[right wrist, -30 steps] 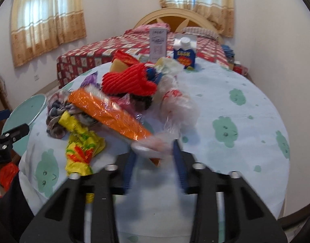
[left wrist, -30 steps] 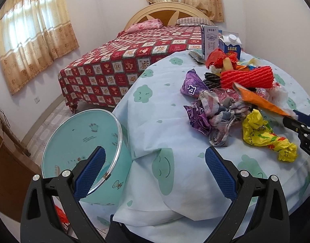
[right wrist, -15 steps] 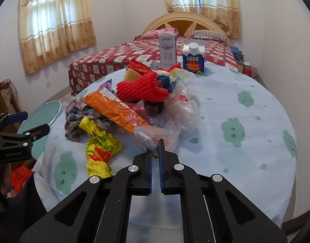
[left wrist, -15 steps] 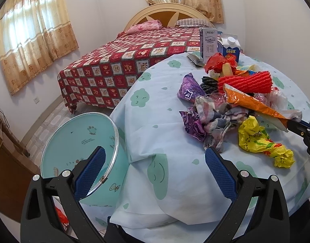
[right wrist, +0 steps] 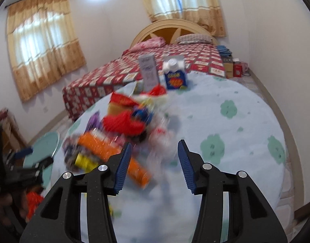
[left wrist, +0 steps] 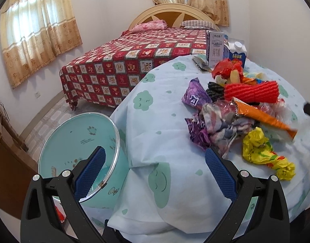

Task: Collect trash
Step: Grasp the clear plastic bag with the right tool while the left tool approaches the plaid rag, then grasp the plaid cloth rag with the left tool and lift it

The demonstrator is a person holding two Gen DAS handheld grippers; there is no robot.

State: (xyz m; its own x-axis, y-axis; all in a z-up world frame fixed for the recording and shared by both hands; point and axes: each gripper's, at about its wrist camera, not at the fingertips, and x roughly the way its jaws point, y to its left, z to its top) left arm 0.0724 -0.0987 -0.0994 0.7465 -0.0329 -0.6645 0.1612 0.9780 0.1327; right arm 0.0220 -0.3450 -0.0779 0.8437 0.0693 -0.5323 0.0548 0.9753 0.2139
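Left gripper: spread, empty — bin at 8 o'clock.
Right gripper: spread, seemingly empty — blurred trash at 11 o'clock.

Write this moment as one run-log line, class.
left gripper: open, above bin | right gripper: open, empty | trash pile: on table

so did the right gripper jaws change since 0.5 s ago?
Yes. The right gripper was shut by the trash pile then; now it is open and nothing is held, above the table.
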